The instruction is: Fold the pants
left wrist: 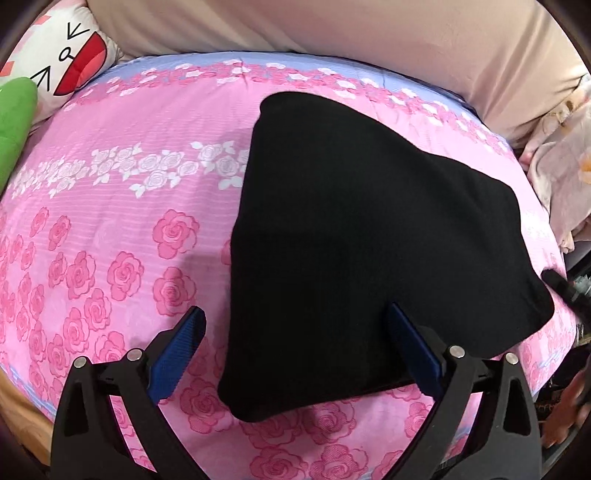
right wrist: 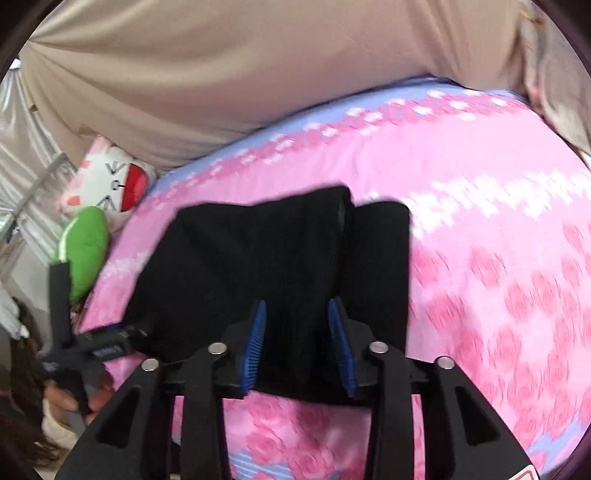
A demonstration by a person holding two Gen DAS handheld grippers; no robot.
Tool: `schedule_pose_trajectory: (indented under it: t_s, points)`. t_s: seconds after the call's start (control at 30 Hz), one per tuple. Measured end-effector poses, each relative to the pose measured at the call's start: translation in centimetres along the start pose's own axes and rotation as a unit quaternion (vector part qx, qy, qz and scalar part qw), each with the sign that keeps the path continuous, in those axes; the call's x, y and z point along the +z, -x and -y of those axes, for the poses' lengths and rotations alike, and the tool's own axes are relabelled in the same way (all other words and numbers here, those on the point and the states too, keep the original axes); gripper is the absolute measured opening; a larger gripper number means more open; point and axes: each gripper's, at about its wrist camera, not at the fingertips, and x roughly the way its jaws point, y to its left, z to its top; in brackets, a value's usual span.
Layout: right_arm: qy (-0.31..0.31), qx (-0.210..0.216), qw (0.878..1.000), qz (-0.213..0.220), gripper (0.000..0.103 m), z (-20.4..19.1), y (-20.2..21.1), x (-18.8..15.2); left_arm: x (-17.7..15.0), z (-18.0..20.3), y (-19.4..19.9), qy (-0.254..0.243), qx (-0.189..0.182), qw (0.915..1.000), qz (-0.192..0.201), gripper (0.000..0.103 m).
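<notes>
Pink rose-print bedsheet [left wrist: 110,229] carries our black knit pants [left wrist: 369,240], lying as a compact folded bundle; we judge the folding nearly done, perhaps one tidy left. Beige bedding [left wrist: 332,26] and a green plush [left wrist: 14,122] lie clear. Left gripper [left wrist: 295,332] gapes wide, empty; right gripper [right wrist: 297,332] half-open, gripping nothing.

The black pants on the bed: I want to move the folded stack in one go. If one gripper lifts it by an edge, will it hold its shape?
Probably not. The black pants look like soft knit lying in loose layers, so they would likely droop and unfold. They seem light, and on the pink floral bedsheet a push would likely bunch them rather than slide them.
</notes>
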Motion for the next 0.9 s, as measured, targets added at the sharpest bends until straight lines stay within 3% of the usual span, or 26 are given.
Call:
schedule_pose_trajectory:
  t_s: [0.03, 0.07, 0.17, 0.23, 0.27, 0.33, 0.37, 0.43, 0.5, 0.53, 0.57, 0.63, 0.7, 0.8, 0.9]
  points:
    - [-0.001, 0.006, 1.000, 0.003, 0.068, 0.1, -0.5, 1.1, 0.0, -0.1, 0.0, 0.001, -0.002, 1.0000, -0.001, 0.096]
    - [0.005, 0.006, 1.000, 0.001, 0.074, 0.2, -1.3, 2.1, 0.0, -0.1, 0.0, 0.003, -0.002, 1.0000, -0.001, 0.096]
    - [0.010, -0.026, 0.999, -0.020, 0.074, 0.8, -5.4, 4.7, -0.1, 0.0, 0.1, 0.000, 0.001, 1.0000, 0.002, 0.096]
    - [0.005, -0.022, 0.999, -0.045, 0.038, 1.2, -8.5, 6.0, 0.0, 0.1, 0.2, -0.001, 0.002, 1.0000, 0.002, 0.096]
    - [0.007, -0.015, 0.999, -0.051, 0.034, 0.8, -8.9, 6.1, 0.0, 0.1, 0.3, -0.001, 0.002, 1.0000, 0.003, 0.096]
    - [0.031, -0.018, 0.999, -0.019, 0.012, -0.9, -6.8, 6.5, 0.2, 0.4, 0.4, -0.003, 0.001, 1.0000, 0.002, 0.096]
    - [0.037, -0.022, 0.999, -0.003, 0.005, -1.3, -5.9, 6.8, 0.3, 0.5, 0.4, -0.006, 0.000, 1.0000, 0.002, 0.096]
    - [0.034, -0.031, 0.999, 0.024, 0.005, -1.2, -3.6, 6.7, 0.4, 0.8, 0.1, -0.009, -0.003, 1.0000, -0.002, 0.096]
    - [0.037, -0.052, 0.998, 0.007, 0.012, -0.2, -4.6, 5.9, 0.4, 1.0, -0.2, -0.010, -0.004, 0.9999, -0.004, 0.097]
    - [0.040, -0.071, 0.996, -0.025, 0.022, 0.4, -6.4, 5.4, 0.4, 1.1, -0.4, -0.011, -0.004, 0.9999, -0.005, 0.097]
    - [0.031, -0.076, 0.996, -0.046, 0.024, 0.9, -7.5, 4.8, 0.4, 1.2, -0.6, -0.011, -0.003, 0.9999, -0.006, 0.097]
    - [0.008, -0.048, 0.998, -0.032, 0.031, 0.5, -6.2, 4.0, 0.3, 1.2, -0.6, -0.009, -0.001, 0.9999, -0.006, 0.097]
    - [-0.003, -0.020, 1.000, -0.018, 0.052, 0.2, -4.4, 3.3, 0.3, 0.9, -0.3, -0.005, -0.004, 1.0000, -0.005, 0.097]
    - [-0.003, -0.008, 1.000, -0.022, 0.054, 0.0, -2.2, 1.1, 0.2, 0.5, -0.4, 0.001, -0.011, 0.9999, -0.010, 0.097]
    - [-0.006, -0.003, 0.999, -0.051, 0.054, 0.0, -2.9, -1.5, 0.2, 0.4, -0.5, 0.003, -0.012, 0.9999, -0.009, 0.098]
